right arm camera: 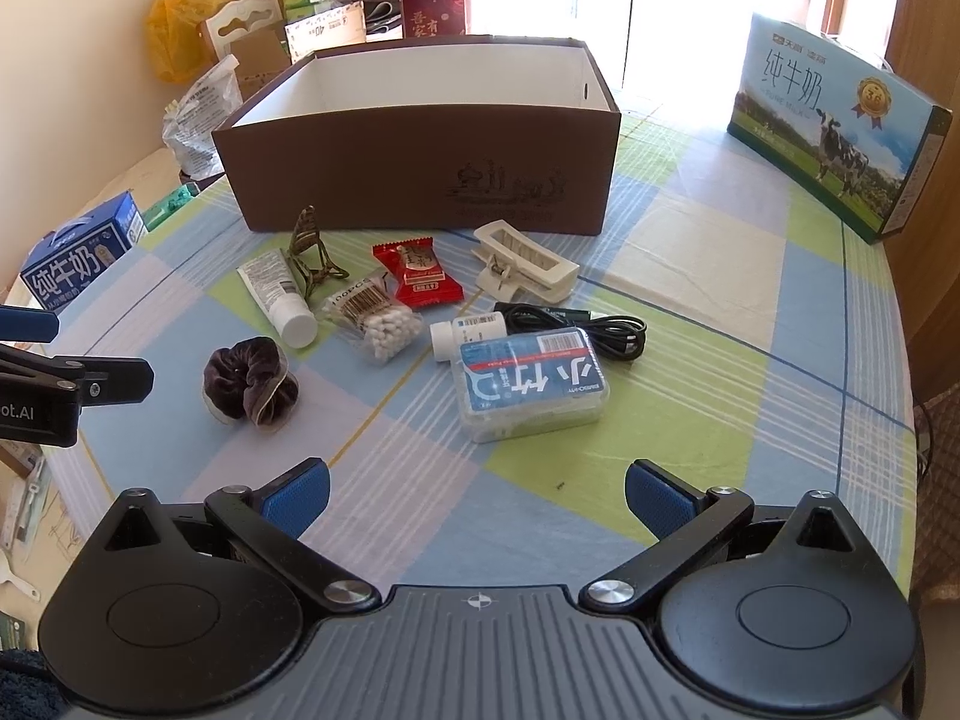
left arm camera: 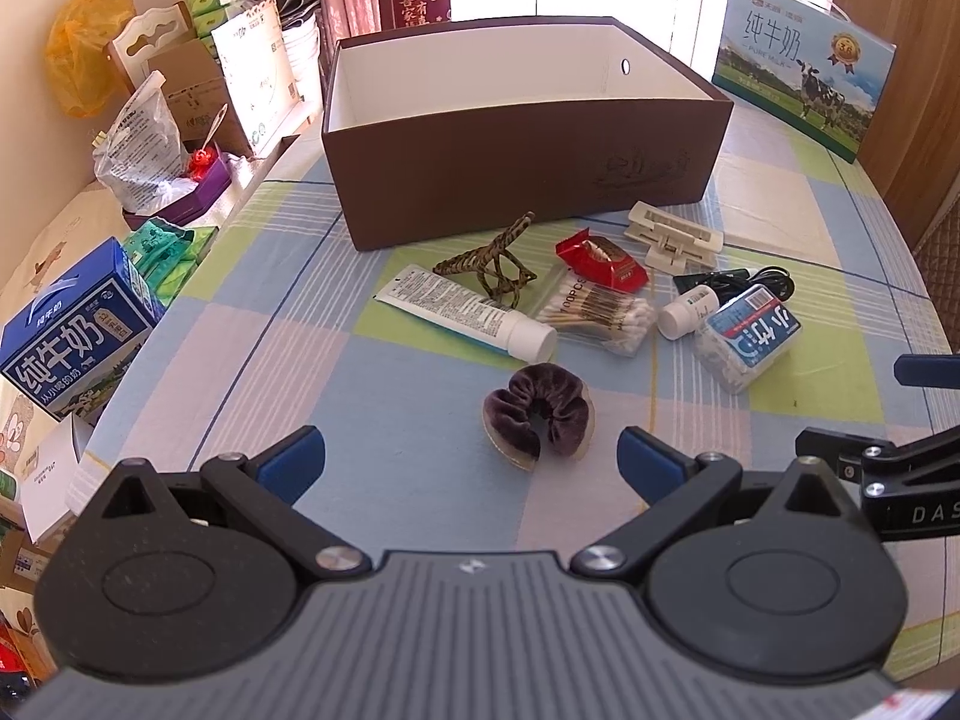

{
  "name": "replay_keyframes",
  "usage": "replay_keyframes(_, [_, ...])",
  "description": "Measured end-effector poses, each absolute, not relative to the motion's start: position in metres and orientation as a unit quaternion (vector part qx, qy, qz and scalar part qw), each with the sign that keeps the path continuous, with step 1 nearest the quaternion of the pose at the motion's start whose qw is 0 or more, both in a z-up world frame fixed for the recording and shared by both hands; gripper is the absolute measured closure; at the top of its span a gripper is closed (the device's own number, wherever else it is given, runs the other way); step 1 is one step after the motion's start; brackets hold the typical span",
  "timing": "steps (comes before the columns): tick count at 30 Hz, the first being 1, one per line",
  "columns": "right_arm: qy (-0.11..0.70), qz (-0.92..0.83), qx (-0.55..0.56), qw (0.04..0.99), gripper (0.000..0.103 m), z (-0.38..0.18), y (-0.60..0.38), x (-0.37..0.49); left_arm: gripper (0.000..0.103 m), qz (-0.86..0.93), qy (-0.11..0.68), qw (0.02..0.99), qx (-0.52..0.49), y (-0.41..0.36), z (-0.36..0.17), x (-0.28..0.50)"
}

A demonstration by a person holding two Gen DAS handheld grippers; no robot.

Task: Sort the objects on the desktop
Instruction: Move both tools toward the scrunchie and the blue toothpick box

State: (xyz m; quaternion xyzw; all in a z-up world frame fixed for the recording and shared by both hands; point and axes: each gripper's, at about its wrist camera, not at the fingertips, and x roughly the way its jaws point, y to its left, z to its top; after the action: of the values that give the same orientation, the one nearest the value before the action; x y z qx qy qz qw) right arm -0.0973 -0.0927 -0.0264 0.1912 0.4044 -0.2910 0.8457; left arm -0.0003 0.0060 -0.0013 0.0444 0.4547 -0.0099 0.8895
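A brown box (left arm camera: 522, 162) (right arm camera: 414, 162) with a white inside stands open at the back of the table. In front of it lie a purple scrunchie (left arm camera: 540, 417) (right arm camera: 249, 381), a white tube (left arm camera: 468, 312) (right arm camera: 279, 294), a striped hair claw (left arm camera: 492, 261) (right arm camera: 309, 252), a bag of cotton swabs (left arm camera: 600, 312) (right arm camera: 378, 318), a red sachet (left arm camera: 603, 261) (right arm camera: 417, 273), a white clip (left arm camera: 675, 231) (right arm camera: 525, 261), a small white bottle (left arm camera: 687, 309) (right arm camera: 468, 333), a blue-labelled floss box (left arm camera: 744, 339) (right arm camera: 531, 384) and a black cable (left arm camera: 750, 282) (right arm camera: 594, 330). My left gripper (left arm camera: 471, 462) hangs open just short of the scrunchie. My right gripper (right arm camera: 477, 495) hangs open short of the floss box.
A checked cloth (left arm camera: 390, 396) (right arm camera: 690, 300) covers the table. A milk carton box (left arm camera: 804, 90) (right arm camera: 840, 132) stands at the back right. A blue milk carton (left arm camera: 72, 336) (right arm camera: 78, 258), bags and packets crowd the left side beyond the table edge.
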Motion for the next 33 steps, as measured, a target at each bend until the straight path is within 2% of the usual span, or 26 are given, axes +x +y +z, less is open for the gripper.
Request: replay_keyframes(33, [0.41, -0.296, 0.204, 0.838, 0.002, -0.034, -0.103, -0.1, 0.001, -0.019, 0.464, 0.885, 0.042, 0.0, -0.01, 0.006])
